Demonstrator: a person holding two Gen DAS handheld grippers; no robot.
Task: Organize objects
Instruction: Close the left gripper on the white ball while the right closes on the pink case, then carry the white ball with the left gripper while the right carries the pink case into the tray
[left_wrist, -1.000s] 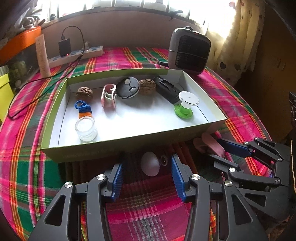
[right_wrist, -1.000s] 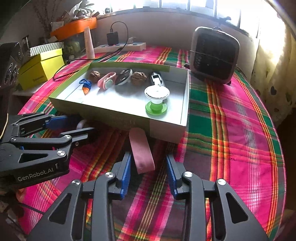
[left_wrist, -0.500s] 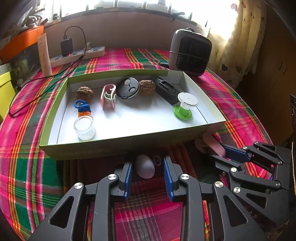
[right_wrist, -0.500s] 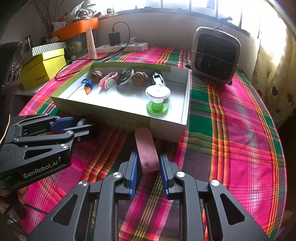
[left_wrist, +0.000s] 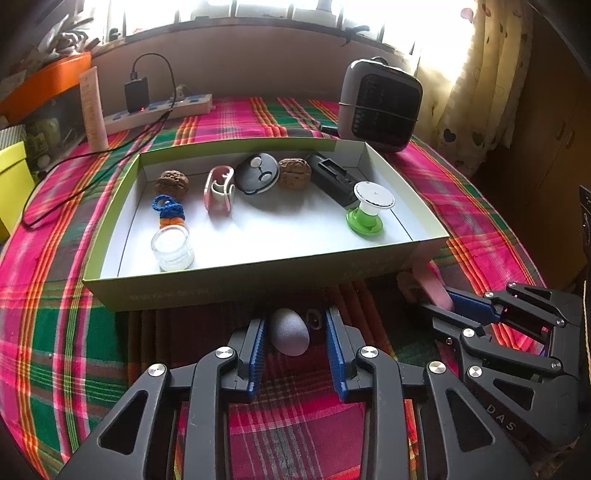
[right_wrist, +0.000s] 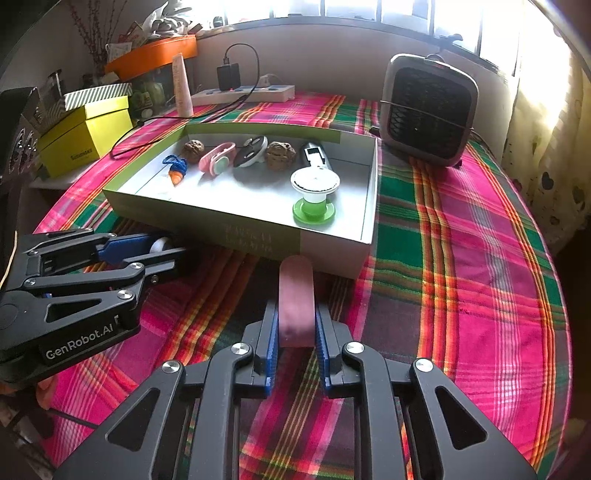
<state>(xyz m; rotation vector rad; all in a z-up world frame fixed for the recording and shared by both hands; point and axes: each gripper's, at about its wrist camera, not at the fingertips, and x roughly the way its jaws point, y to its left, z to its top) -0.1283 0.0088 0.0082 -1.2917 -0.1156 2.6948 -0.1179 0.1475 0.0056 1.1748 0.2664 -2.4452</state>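
On the plaid tablecloth (left_wrist: 55, 332) sits one shallow green box (left_wrist: 258, 280) holding eight things. From its left wall: one clear glass jar (left_wrist: 172, 248) at the near corner, one blue-and-orange knitted charm (left_wrist: 170, 212) just behind it, and the first of two walnuts (left_wrist: 172, 181) by the back wall. Next come one pink clip (left_wrist: 219, 189), one round black disc (left_wrist: 257, 178), the second walnut (left_wrist: 294, 173), one long black device (left_wrist: 332, 181), and one green-and-white spool (left_wrist: 367, 208) standing upright near the right wall. In front of the box, on the cloth, one white egg (left_wrist: 289, 331) lies inside the left gripper (left_wrist: 293, 325), whose jaws have just been closing. Its left pad is against the egg, and a small dark ring (left_wrist: 314, 319) sits between the egg and the right pad, so I cannot tell whether the egg is truly pinched. Further right, the right gripper (right_wrist: 295, 308) is clamped on one pink bar (right_wrist: 295, 280), whose far end nearly reaches the box's front wall. Behind the box stand one white power strip (left_wrist: 159, 110) and one grey heater (left_wrist: 380, 103).
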